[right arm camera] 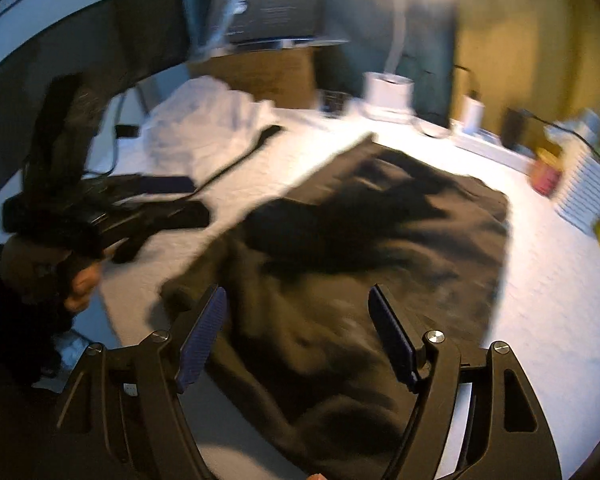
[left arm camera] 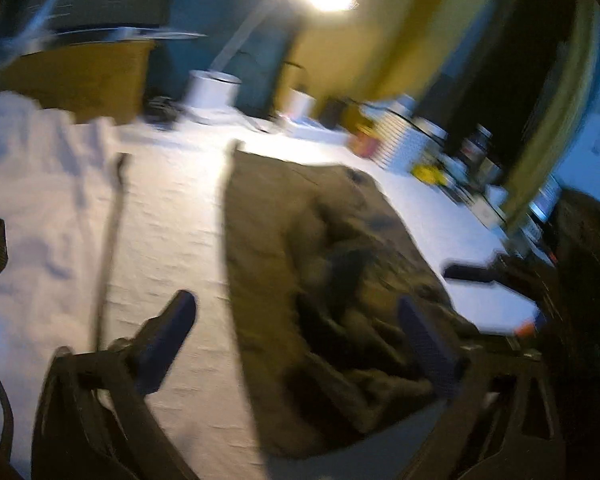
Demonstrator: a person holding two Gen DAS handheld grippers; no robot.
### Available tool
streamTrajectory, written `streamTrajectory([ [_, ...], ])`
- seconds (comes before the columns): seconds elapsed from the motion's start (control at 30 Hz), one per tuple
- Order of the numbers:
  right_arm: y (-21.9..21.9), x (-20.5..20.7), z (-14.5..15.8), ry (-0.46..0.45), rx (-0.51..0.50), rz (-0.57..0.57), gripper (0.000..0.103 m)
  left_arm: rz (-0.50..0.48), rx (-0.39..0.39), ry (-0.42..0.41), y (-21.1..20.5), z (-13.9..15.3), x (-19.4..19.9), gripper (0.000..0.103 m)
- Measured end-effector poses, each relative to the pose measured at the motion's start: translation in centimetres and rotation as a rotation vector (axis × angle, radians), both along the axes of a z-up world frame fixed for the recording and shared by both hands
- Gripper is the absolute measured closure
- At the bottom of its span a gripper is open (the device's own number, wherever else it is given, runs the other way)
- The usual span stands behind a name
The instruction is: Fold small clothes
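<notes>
The dark olive garment [right arm camera: 360, 264] lies spread, partly rumpled, on the white worktop [right arm camera: 548, 320], roughly at the centre of both views. A heap of white cloth [right arm camera: 208, 128] sits near the far left corner, well apart from the garment, with a black strap [right arm camera: 236, 160] trailing from it.

Left tool [left arm camera: 296, 320]: jaws stand wide. One finger is over bare worktop, the other over the garment's near edge. No fabric is pinched between the pads. In the right wrist view this tool appears at the left, held in a hand [right arm camera: 82, 284], clear of the garment.

Right tool [right arm camera: 300, 312]: jaws stand wide, above the garment's near portion. The pads do not press on the fabric.

Both views are blurred, so fine folds and seams cannot be read.

Step in hand, as judged: between grasps. The garment looks laid out but not yet folded to a compact shape, with creases across the middle.

Next move, as judged:
1. Bring each tool to an edge or corner of the garment.
2. Close on a single layer only.
3. Lift both sides evenly and carry them across to form the fold.

Risk: uneven lift would bunch the cloth.
</notes>
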State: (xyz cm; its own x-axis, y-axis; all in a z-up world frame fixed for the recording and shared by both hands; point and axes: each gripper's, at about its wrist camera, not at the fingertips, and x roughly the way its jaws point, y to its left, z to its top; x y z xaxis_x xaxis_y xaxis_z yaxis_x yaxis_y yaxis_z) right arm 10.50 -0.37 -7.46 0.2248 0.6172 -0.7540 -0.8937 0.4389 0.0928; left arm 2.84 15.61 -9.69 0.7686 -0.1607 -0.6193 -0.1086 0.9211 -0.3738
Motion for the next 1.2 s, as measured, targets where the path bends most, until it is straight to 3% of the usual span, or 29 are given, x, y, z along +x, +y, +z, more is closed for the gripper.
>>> streamTrajectory([
  [0.07, -1.5, 0.9, -0.4, 0.001, -0.006, -0.057, 0.026, -0.070, 0.009, 0.037, -1.7, -0.7, 0.5, 0.030],
  [0.1, -2.2, 1.3, -0.5, 0.003, -0.004, -0.081, 0.026, -0.096, 0.008, 0.060, -2.4, -1.2, 0.7, 0.043],
  [0.17, -3.5, 1.9, -0.8, 0.006, -0.003, -0.115, 0.026, -0.122, 0.015, 0.098, -3.4, -2.0, 0.8, 0.059],
  [0.2, -4.1, 2.1, -1.0, 0.007, -0.003, -0.132, 0.026, -0.136, 0.027, 0.110, -3.8, -2.3, 0.8, 0.074],
  [0.27, -5.3, 2.4, -1.5, 0.017, -0.005, -0.158, 0.026, -0.150, 0.087, 0.133, -4.7, -2.5, 0.5, 0.095],
  [0.4, -6.9, 2.7, -2.4, 0.030, -0.012, -0.191, 0.026, -0.092, 0.149, 0.108, -3.8, -0.7, -1.3, 0.102],
  [0.63, -7.2, 2.2, -5.0, 0.036, -0.073, -0.191, 0.026, -0.026, 0.162, 0.216, -1.6, -2.4, -2.7, 0.102],
  [0.73, -7.2, 1.9, -5.2, 0.034, -0.075, -0.177, 0.026, 0.016, 0.142, 0.201, -1.3, -1.7, -3.1, 0.100],
  [0.9, -7.0, 2.2, -4.0, 0.021, -0.037, -0.166, 0.026, 0.083, 0.204, 0.170, -0.7, 0.4, -2.0, 0.097],
  [0.93, -7.0, 2.4, -3.7, 0.016, -0.028, -0.167, 0.026, 0.078, 0.217, 0.165, -0.8, 0.7, -1.6, 0.093],
  [0.97, -6.9, 2.7, -3.3, 0.010, -0.020, -0.170, 0.026, 0.070, 0.229, 0.156, -1.0, 1.1, -1.0, 0.073],
  [1.0, -6.9, 3.0, -3.1, 0.006, -0.015, -0.175, 0.026, 0.060, 0.233, 0.140, -1.1, 1.4, -0.4, 0.043],
  [1.03, -6.8, 3.4, -2.9, 0.003, -0.011, -0.183, 0.026, 0.055, 0.228, 0.125, -1.1, 1.7, 0.0, 0.032],
  [1.07, -6.8, 3.8, -2.8, 0.001, -0.008, -0.190, 0.026, 0.046, 0.217, 0.099, -1.1, 2.1, 0.7, 0.025],
  [1.2, -6.8, 5.5, -2.6, 0.000, 0.001, -0.222, 0.026, -0.040, 0.239, 0.056, -2.2, 3.0, 4.0, 0.025],
])
